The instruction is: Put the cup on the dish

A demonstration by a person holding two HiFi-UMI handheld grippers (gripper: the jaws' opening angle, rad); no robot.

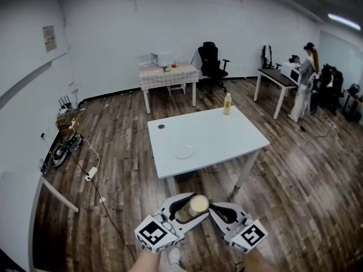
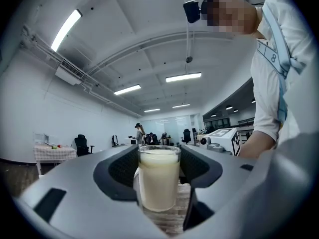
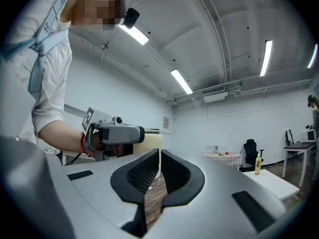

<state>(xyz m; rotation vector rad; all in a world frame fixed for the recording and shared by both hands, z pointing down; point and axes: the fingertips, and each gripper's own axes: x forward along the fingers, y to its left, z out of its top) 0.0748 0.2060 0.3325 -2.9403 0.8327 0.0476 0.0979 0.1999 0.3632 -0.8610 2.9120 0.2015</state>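
Gripping a clear cylindrical cup (image 2: 159, 180) of creamy liquid, left tool (image 2: 159, 153); right tool (image 3: 159, 156) closed

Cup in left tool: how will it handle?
Cup looks glass and nearly full of milky liquid: probably heavy for size, likely to slosh if tilted. Smooth walls may slip in the left tool. Taller than wide: could tip.
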